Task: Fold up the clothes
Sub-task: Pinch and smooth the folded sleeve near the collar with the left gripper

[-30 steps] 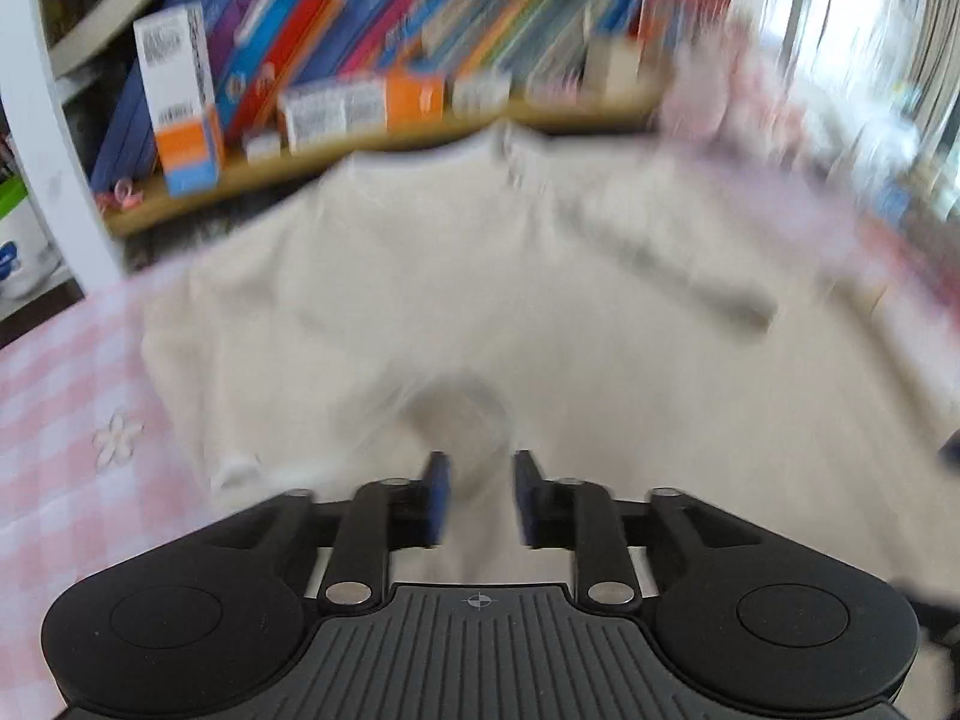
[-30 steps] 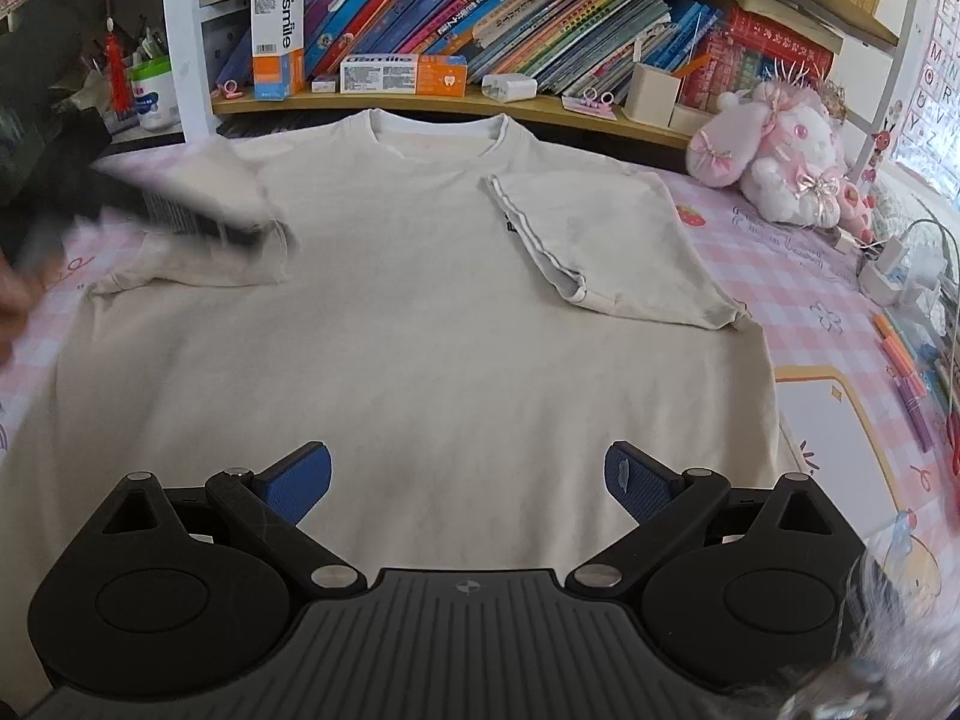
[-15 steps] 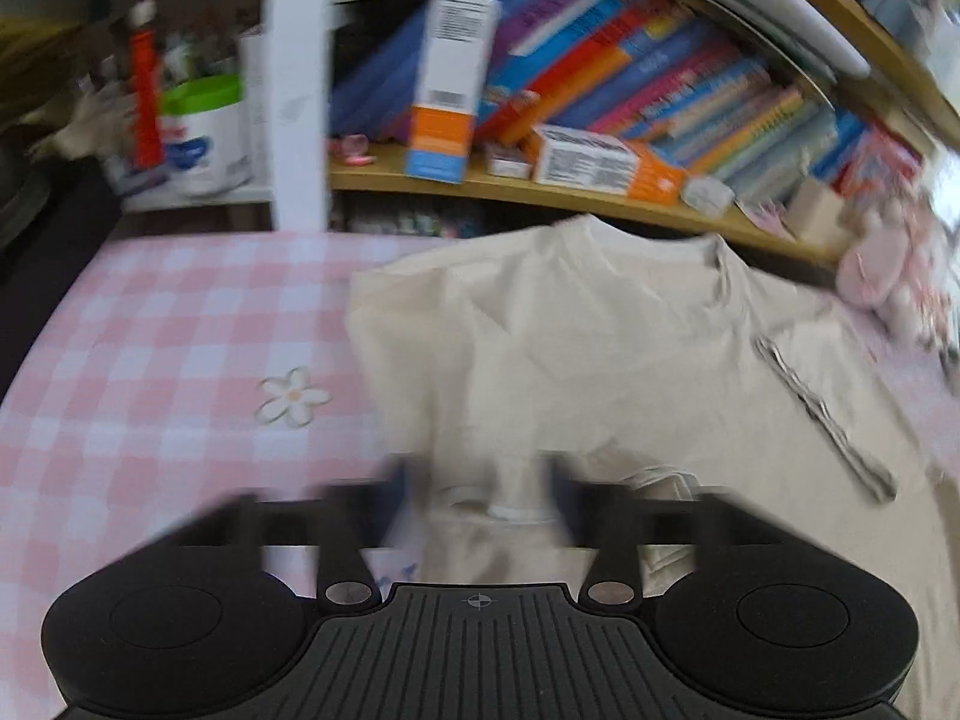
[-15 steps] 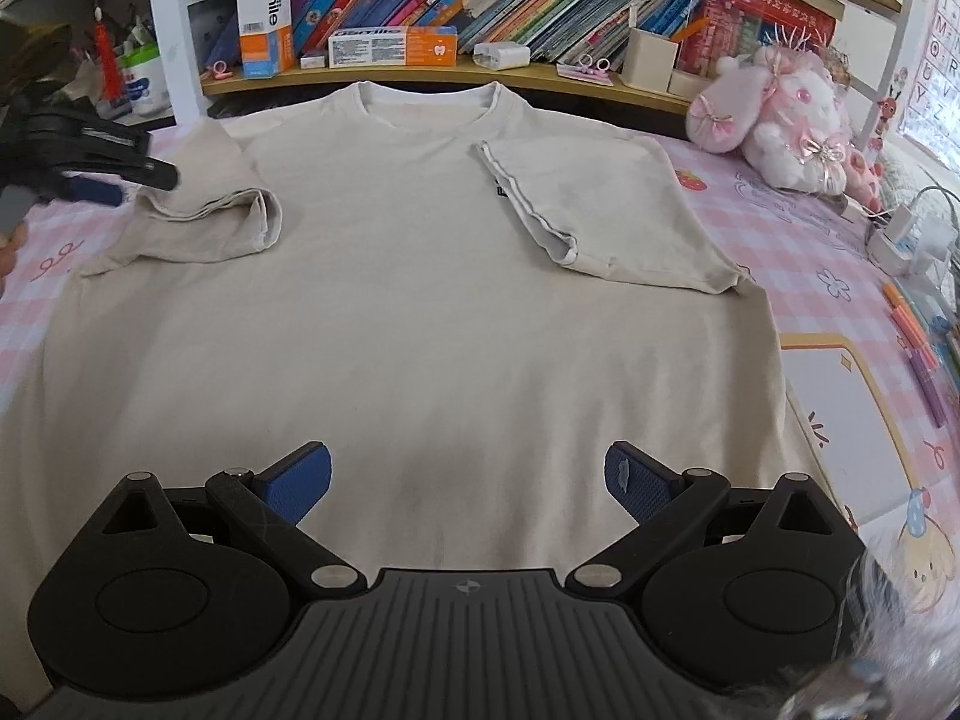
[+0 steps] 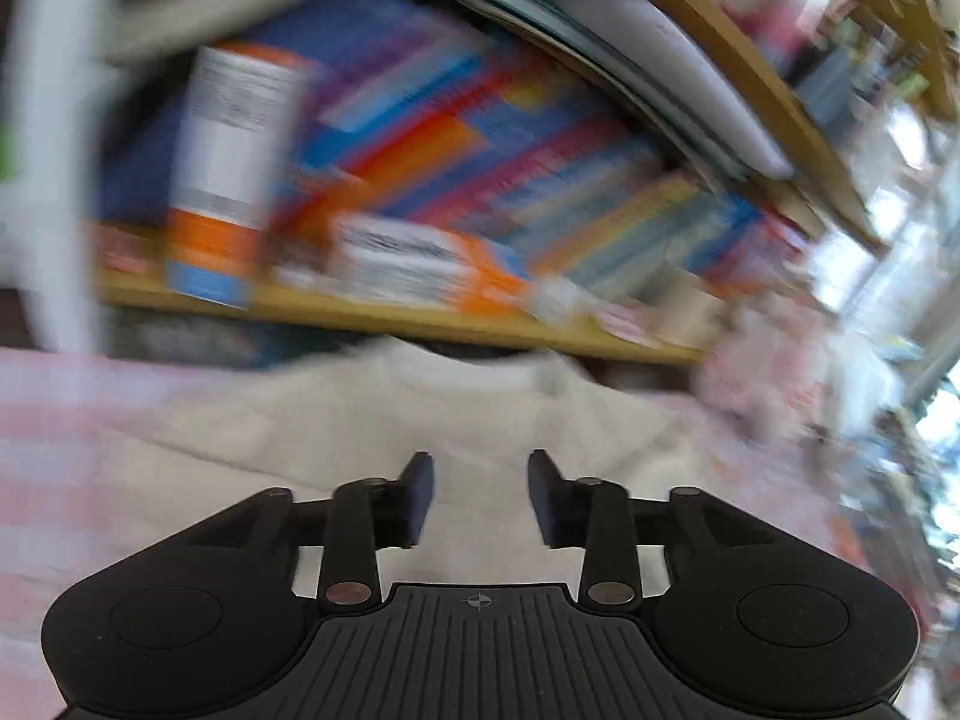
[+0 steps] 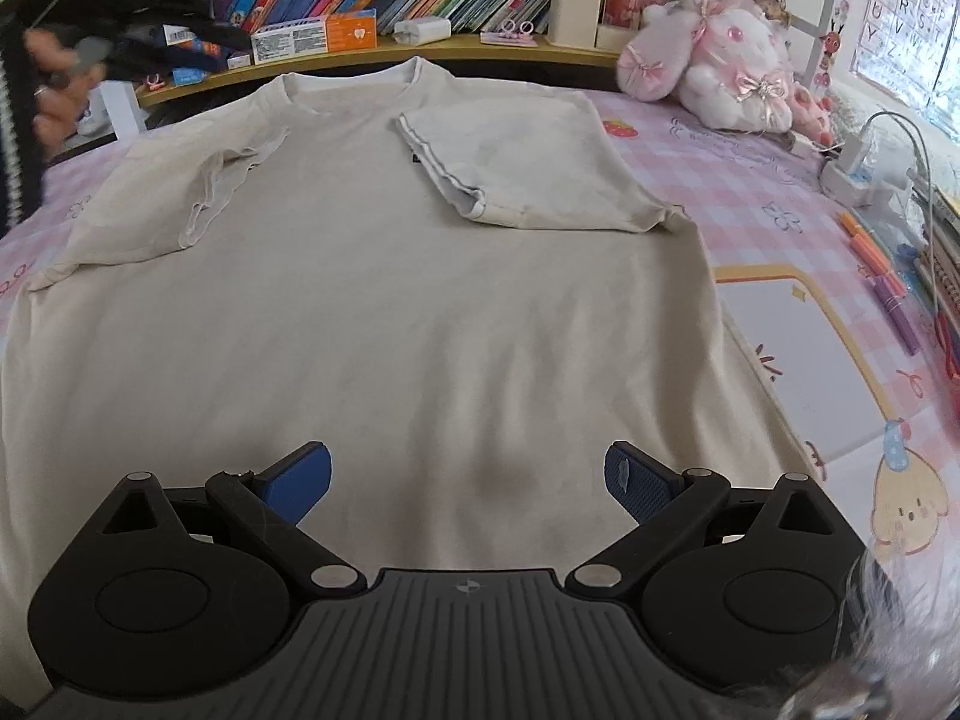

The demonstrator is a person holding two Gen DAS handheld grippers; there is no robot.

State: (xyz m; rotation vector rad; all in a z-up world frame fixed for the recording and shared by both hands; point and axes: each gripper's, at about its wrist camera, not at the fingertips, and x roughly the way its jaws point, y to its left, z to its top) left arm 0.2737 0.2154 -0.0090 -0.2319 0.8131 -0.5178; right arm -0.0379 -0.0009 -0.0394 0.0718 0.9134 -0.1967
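Note:
A cream T-shirt [image 6: 372, 276] lies flat on the pink checked cloth, collar toward the bookshelf, both sleeves folded inward onto its body. My right gripper [image 6: 468, 480] hovers open over the shirt's lower hem, with nothing between its blue pads. The left gripper [image 6: 150, 42] shows in the right wrist view at the far left, raised above the shirt's left shoulder and held by a hand. In the blurred left wrist view my left gripper [image 5: 480, 495] stands open and empty, pointing at the shirt's collar [image 5: 474, 372].
A bookshelf [image 6: 384, 48] with books and small boxes runs behind the shirt. A pink plush toy [image 6: 714, 66] sits at the back right. A white board [image 6: 798, 354], pens [image 6: 882, 276] and a charger with cable [image 6: 864, 168] lie to the right.
The left gripper let go of the left sleeve, which now lies folded on the shirt, then opened and lifted up toward the shelf. The right gripper has stayed open over the hem.

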